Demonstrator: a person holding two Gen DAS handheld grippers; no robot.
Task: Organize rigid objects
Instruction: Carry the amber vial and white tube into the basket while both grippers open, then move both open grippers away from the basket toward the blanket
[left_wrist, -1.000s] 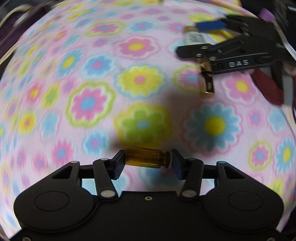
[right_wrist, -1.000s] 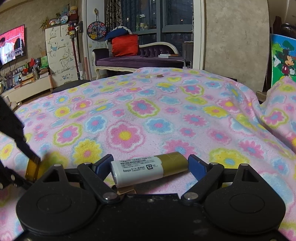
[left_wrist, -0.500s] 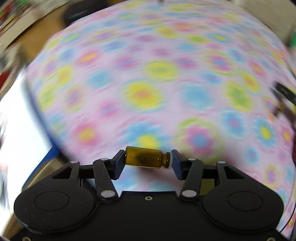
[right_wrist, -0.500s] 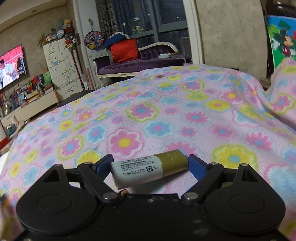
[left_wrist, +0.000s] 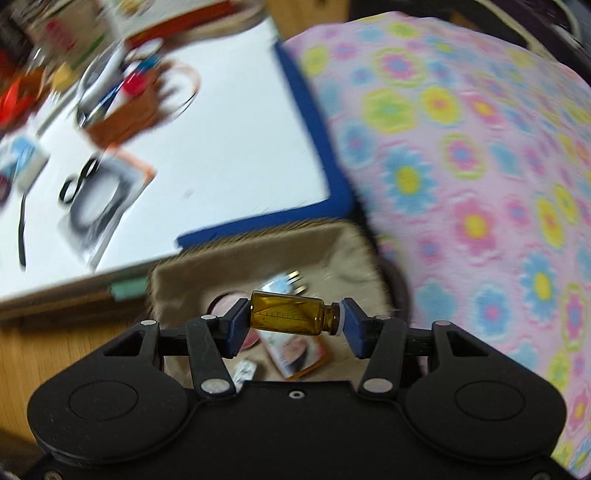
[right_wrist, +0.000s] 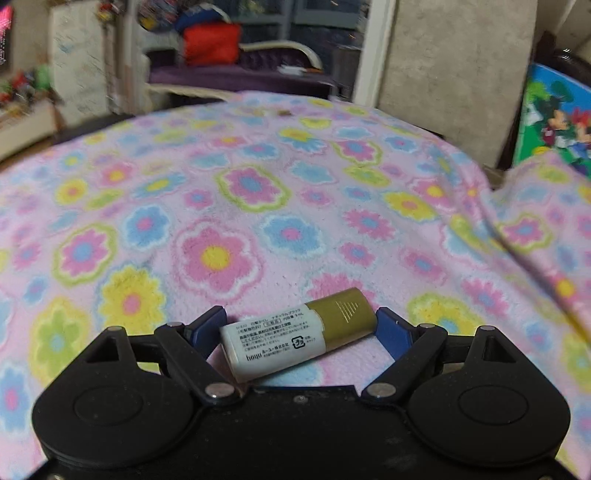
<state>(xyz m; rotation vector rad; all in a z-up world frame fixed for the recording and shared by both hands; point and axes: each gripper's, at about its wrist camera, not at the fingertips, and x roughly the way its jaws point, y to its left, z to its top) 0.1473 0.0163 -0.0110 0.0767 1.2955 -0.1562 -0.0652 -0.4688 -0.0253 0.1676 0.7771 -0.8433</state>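
1. Your blanket (right_wrist: 295, 184) shows no loose items; two are in hand, none dropped yet.
2. The bin (left_wrist: 258, 266) below already holds oddments.
3. Your left gripper (left_wrist: 293, 319) clamps the vial (left_wrist: 291, 314) endwise over the bin.
4. Your right gripper (right_wrist: 301, 328) clamps the tube (right_wrist: 295, 332) over the blanket.
5. The cluttered table (left_wrist: 221, 147) sits beside the bin; nothing blocks the drop.

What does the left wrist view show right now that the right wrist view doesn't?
Only the left wrist view: the left gripper shut on an amber vial, above a beige fabric bin with items inside, beside a white tabletop with clutter.

Only the right wrist view: the right gripper shut on a white tube with gold cap, plus a sofa with a red cushion behind.

Both: the floral blanket.
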